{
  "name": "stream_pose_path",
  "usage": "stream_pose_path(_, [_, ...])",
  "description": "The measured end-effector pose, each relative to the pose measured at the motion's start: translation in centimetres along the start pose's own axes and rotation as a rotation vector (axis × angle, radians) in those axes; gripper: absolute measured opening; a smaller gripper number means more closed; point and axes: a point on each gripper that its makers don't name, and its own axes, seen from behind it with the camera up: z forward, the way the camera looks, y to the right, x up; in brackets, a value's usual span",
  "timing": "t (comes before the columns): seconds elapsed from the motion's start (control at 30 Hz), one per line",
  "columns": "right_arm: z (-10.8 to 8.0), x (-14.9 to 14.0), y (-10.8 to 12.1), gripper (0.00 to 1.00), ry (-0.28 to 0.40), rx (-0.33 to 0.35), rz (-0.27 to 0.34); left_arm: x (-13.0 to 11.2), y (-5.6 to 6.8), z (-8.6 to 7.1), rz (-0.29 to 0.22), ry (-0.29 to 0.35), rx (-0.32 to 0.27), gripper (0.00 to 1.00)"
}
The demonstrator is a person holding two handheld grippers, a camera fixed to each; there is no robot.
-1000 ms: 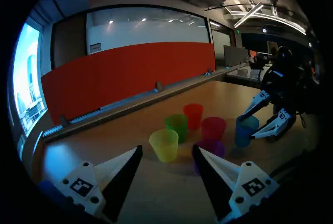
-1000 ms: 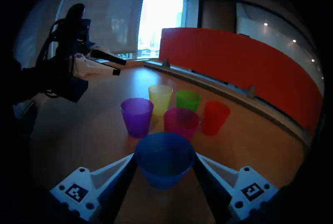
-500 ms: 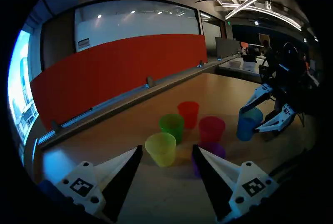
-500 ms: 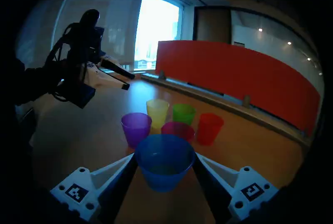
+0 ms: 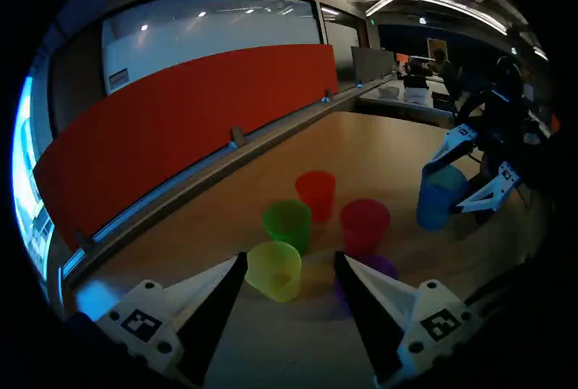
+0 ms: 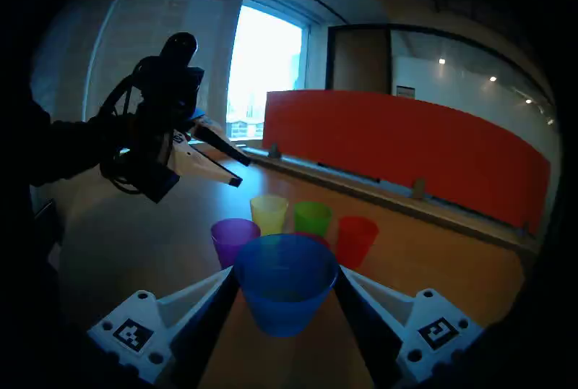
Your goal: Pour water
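Blue cup [image 6: 286, 295] upright, mouth up, lower centre — the right gripper [image 6: 286, 273] clamps it. Left gripper [image 6: 241, 173], upper left, tilts down — wide, empty.

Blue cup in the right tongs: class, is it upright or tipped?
Upright. The blue cup sits between the right tongs with its open rim level and facing up, not tilted.

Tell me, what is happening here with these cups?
A person holds two grippers. The right gripper is shut on a blue cup, upright and apparently lifted off the wooden table. The left gripper is open and empty, near the yellow cup, green cup, red cup, pink cup and purple cup grouped on it.
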Motion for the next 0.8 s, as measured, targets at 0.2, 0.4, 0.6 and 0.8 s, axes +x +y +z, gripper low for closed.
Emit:
stream_pose_path(0.2, [-0.3,0.5,-0.2,0.92,0.019,-0.01,0.0,0.4,0.0,1.8,0.024,-0.033,-0.051,0.89])
stream_pose_path(0.4, [-0.7,0.8,-0.2,0.92,0.03,-0.009,0.01,0.2,-0.1,3.9,0.034,-0.072,-0.1,0.89])
stream_pose_path(0.6, [-0.9,0.5,0.1,0.92,0.033,-0.014,0.014,-0.3,-0.4,5.9,0.055,-0.112,-0.122,0.89])
stream_pose_path(0.8, [-0.9,0.2,0.2,0.92,0.032,-0.01,0.023,-0.3,-1.1,7.8,0.068,-0.145,-0.126,0.89])
